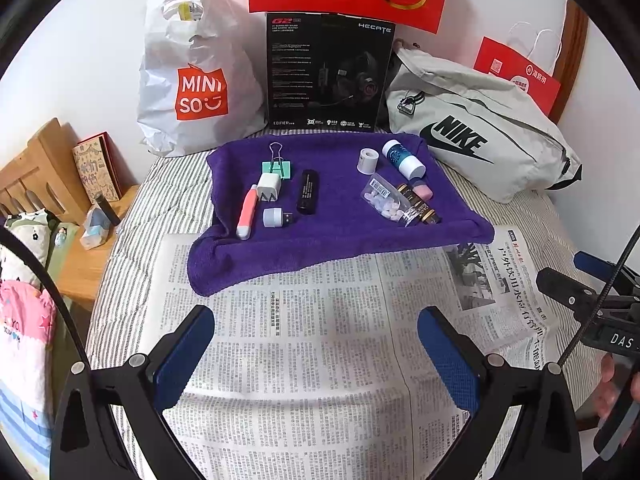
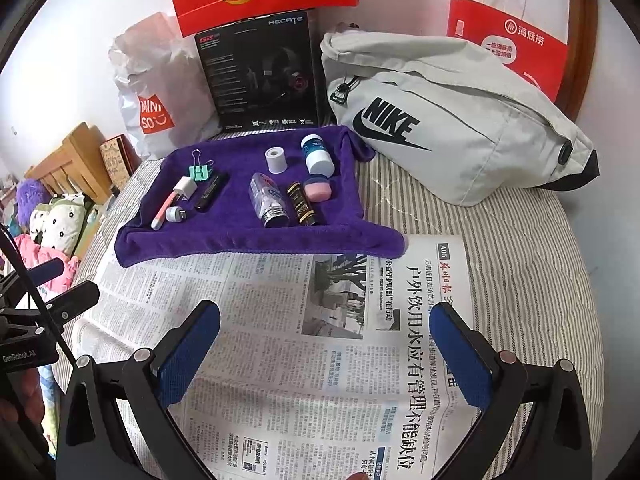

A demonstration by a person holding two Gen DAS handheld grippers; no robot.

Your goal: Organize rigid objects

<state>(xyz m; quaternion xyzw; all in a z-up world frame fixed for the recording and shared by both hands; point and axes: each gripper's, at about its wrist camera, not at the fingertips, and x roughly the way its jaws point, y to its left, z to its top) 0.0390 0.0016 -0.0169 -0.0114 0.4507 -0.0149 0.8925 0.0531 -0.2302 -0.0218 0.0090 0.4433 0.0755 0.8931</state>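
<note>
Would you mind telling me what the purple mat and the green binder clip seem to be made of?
Purple mat: apparently soft terry cloth, matte, with fuzzy pile and drooping folded edges. Green binder clip: likely painted metal body, smooth, with thin shiny wire handles.

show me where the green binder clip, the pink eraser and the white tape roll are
green binder clip [image 1: 277, 169], left wrist view, on its green body
pink eraser [image 2: 317, 190], right wrist view, on its pink face
white tape roll [image 2: 275, 159], right wrist view, on its side wall
</note>
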